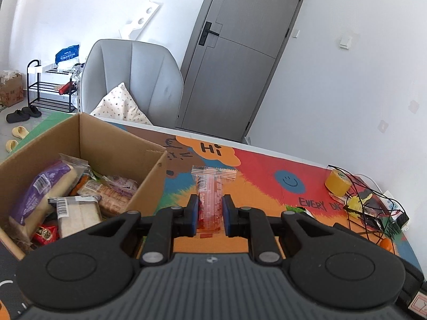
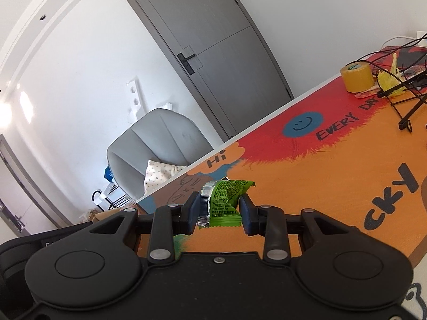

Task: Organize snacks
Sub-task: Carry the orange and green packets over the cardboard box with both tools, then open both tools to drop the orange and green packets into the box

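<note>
You're mid-carry: left gripper (image 1: pixel 209 213) clamps the red snack packet (image 1: pixel 209 200), right gripper (image 2: pixel 219 210) the green packet (image 2: pixel 226 202) (both frame-centre); next, release into the cardboard box (image 1: pixel 112 144), lower left.

Both wrist views low over colourful table mat (image 1: pixel 267 170), facing shared grey door (image 2: pixel 213 53).

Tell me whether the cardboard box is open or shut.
Open. The cardboard box has its top uncovered, and wrapped snacks lie piled inside in the left wrist view.
</note>
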`<move>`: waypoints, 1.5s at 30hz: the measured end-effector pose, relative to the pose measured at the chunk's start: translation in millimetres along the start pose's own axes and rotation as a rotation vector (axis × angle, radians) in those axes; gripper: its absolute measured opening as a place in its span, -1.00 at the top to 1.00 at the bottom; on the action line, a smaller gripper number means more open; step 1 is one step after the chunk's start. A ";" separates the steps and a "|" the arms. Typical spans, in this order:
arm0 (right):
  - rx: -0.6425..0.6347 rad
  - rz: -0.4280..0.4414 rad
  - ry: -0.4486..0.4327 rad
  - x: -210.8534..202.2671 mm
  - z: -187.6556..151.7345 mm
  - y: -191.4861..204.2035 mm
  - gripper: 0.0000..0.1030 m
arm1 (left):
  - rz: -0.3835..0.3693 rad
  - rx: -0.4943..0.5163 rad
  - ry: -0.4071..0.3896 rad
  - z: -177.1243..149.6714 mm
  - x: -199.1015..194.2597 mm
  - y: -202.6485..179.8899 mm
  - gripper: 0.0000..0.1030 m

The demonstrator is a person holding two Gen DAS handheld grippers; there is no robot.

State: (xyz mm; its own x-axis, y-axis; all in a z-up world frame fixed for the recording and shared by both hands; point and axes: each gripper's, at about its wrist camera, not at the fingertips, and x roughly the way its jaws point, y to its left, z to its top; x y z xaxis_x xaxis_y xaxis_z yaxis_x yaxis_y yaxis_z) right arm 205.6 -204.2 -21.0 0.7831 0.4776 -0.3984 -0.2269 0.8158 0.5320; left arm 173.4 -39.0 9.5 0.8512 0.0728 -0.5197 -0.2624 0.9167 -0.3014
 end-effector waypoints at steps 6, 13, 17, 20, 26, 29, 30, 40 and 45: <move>-0.030 0.037 0.004 -2.1 -4.0 23.8 0.36 | 0.014 -0.021 -0.028 7.3 -21.0 19.7 0.67; -0.069 0.080 0.018 -2.0 -9.1 49.5 0.36 | 0.036 -0.046 -0.060 15.5 -42.2 42.6 0.67; -0.089 0.104 0.029 -1.6 -13.3 64.4 0.36 | 0.054 -0.067 -0.075 18.2 -51.4 57.5 0.67; -0.107 0.120 0.038 -1.3 -16.8 75.2 0.36 | 0.069 -0.083 -0.084 20.5 -57.0 70.3 0.67; -0.135 0.155 0.064 4.6 -26.9 97.1 0.36 | 0.100 -0.118 -0.084 20.5 -63.3 98.0 0.67; -0.143 0.174 0.082 8.6 -32.5 108.3 0.36 | 0.112 -0.139 -0.073 18.8 -62.3 112.2 0.66; -0.148 0.177 0.088 10.0 -34.2 111.6 0.36 | 0.114 -0.143 -0.065 19.1 -60.5 115.8 0.66; -0.184 0.188 0.119 23.4 -43.2 133.6 0.36 | 0.147 -0.162 -0.055 19.9 -57.1 140.5 0.29; -0.199 0.192 0.123 30.3 -40.5 142.1 0.36 | 0.174 -0.183 -0.088 24.6 -63.6 152.4 0.05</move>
State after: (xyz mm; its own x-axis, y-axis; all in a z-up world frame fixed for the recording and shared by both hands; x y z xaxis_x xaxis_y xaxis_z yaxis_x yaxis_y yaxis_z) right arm 173.6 -60.6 12.3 0.6418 0.6550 -0.3987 -0.4821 0.7490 0.4544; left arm 90.4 105.7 16.4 0.8202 0.2649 -0.5071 -0.4796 0.8016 -0.3570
